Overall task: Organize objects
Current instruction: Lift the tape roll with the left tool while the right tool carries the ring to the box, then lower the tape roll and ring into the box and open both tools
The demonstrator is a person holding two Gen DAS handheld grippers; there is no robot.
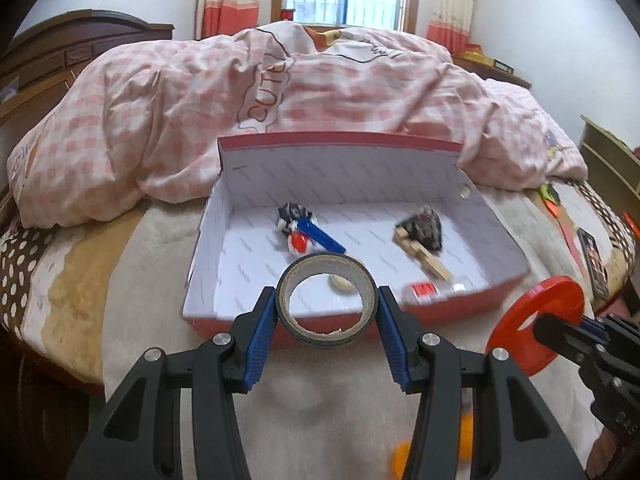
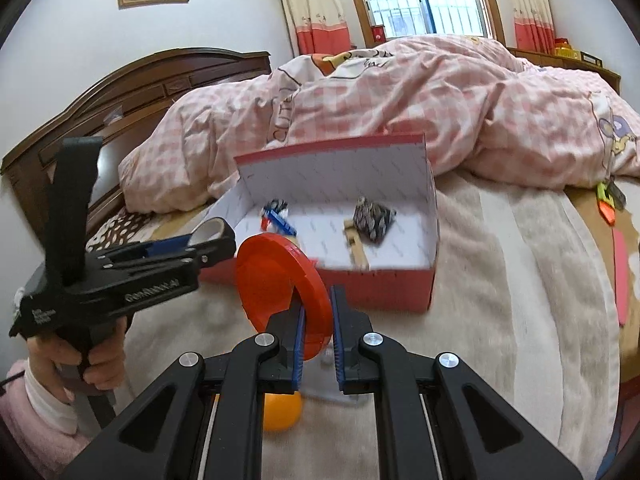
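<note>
The left gripper (image 1: pixel 327 314) has its jaws clamped on the sides of a roll of tape (image 1: pixel 327 300), held above the bed (image 1: pixel 80 272) just short of the near wall of the open red box (image 1: pixel 472 300). To its right the right gripper (image 2: pixel 319 334) holds a red disc (image 2: pixel 280 284) on edge, jaws shut on its rim, in front of the box's near left corner, with an orange ball (image 2: pixel 280 412) on the bed below. Inside the box lie a blue-and-red toy (image 1: pixel 306 232) and a dark bundle with a wooden clip (image 1: pixel 424 236), and a pink checked quilt (image 1: pixel 160 120) is heaped behind it.
</note>
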